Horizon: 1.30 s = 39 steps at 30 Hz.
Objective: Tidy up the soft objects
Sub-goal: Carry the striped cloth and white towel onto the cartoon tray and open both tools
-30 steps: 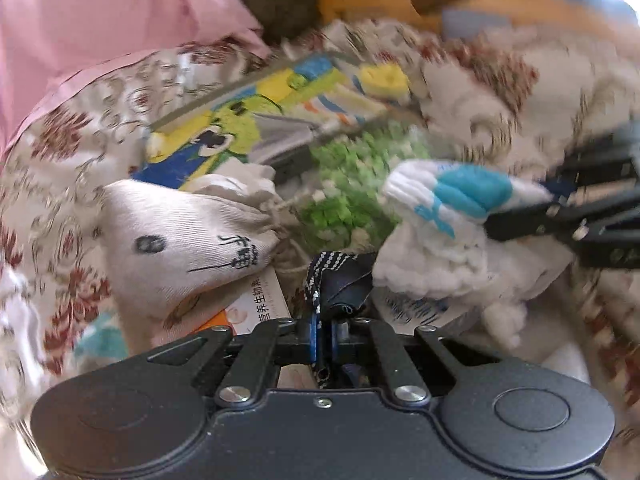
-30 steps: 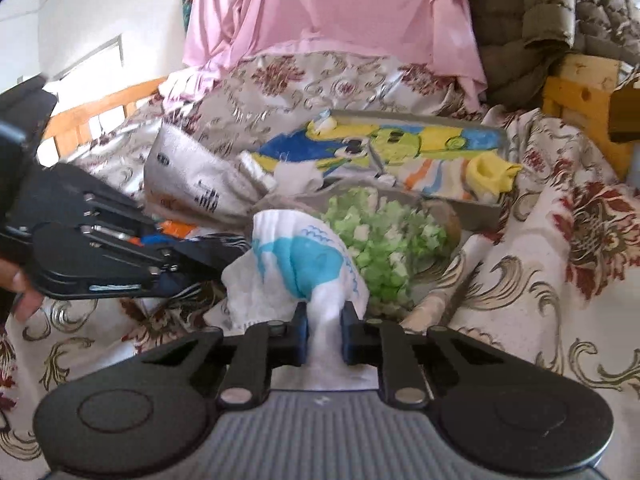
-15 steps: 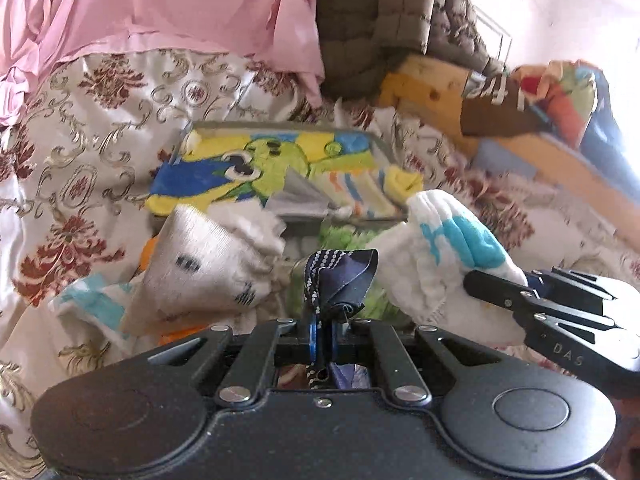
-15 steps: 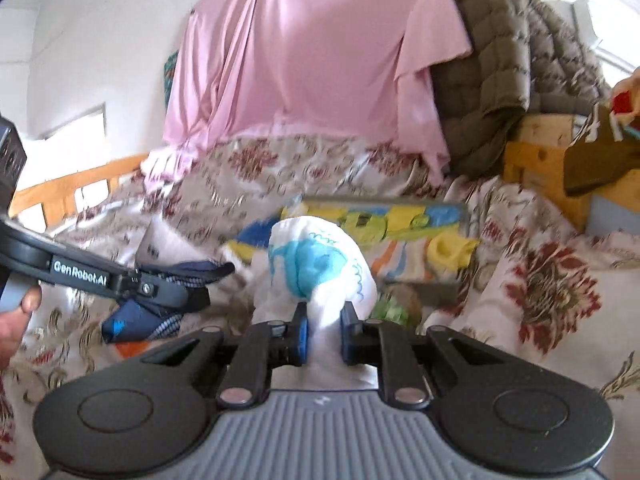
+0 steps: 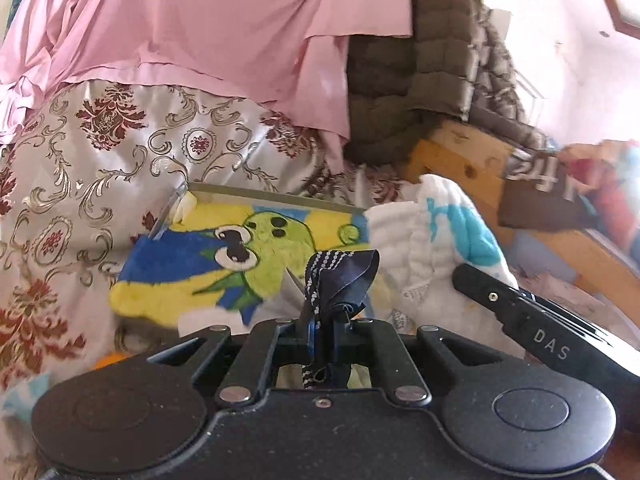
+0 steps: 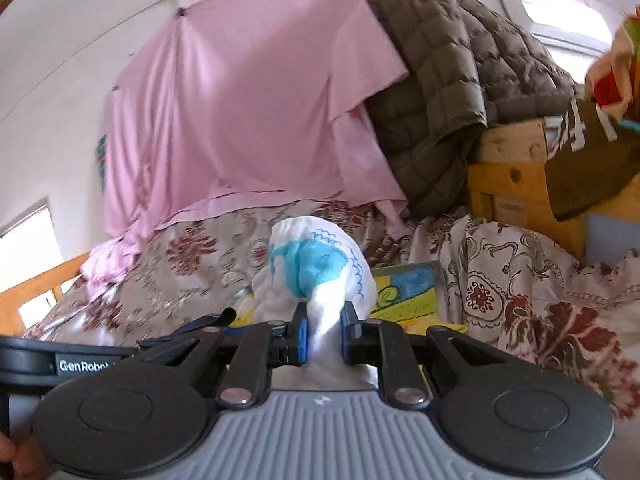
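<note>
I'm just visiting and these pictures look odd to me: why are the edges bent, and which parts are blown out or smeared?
Left wrist view: fisheye bending, dark corners; the wall top right is washed out by glare, and the clutter at right is smeared. Right wrist view: the same bending; bright window at left, glare top right, colourful cloth blurred; the white sock stays fairly sharp.

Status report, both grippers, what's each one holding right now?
Left gripper shut on navy sock. Right gripper shut on white-and-blue sock. Nothing blocking.
</note>
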Each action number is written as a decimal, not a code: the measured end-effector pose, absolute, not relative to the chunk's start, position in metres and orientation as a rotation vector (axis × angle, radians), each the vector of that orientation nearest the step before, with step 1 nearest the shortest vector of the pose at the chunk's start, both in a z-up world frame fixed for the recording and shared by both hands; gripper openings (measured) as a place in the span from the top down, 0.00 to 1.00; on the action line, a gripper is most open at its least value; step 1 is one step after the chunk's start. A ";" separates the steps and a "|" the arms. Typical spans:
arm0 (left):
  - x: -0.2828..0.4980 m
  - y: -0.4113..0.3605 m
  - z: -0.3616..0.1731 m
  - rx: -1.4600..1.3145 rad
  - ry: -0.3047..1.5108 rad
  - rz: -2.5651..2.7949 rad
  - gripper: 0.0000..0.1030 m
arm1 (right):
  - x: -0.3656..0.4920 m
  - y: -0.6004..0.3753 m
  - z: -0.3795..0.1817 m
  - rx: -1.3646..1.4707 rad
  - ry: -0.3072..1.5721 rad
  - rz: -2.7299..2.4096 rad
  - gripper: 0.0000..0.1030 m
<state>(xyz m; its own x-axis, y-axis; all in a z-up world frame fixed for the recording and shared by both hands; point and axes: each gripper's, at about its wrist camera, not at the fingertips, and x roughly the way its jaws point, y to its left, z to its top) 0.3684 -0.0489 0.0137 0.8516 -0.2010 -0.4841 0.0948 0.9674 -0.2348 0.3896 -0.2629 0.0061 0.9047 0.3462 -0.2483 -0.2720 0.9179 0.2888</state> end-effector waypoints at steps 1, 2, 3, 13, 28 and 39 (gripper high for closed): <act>0.380 -0.050 0.013 -0.203 0.534 -0.146 0.92 | 0.398 -0.264 0.004 0.267 0.309 0.318 0.83; 0.390 -0.050 0.012 -0.206 0.536 -0.139 0.92 | 0.408 -0.265 0.002 0.283 0.318 0.311 0.83; 0.400 -0.051 0.012 -0.214 0.538 -0.134 0.92 | 0.415 -0.265 0.001 0.292 0.326 0.308 0.83; 0.473 -0.062 -0.016 -0.280 0.594 -0.044 0.92 | 0.457 -0.263 -0.024 0.338 0.452 0.281 0.83; 0.499 -0.084 -0.040 -0.271 0.673 -0.026 0.87 | 0.469 -0.270 -0.042 0.344 0.597 0.252 0.76; 0.495 -0.089 -0.040 -0.240 0.678 -0.028 0.63 | 0.469 -0.269 -0.043 0.313 0.625 0.237 0.64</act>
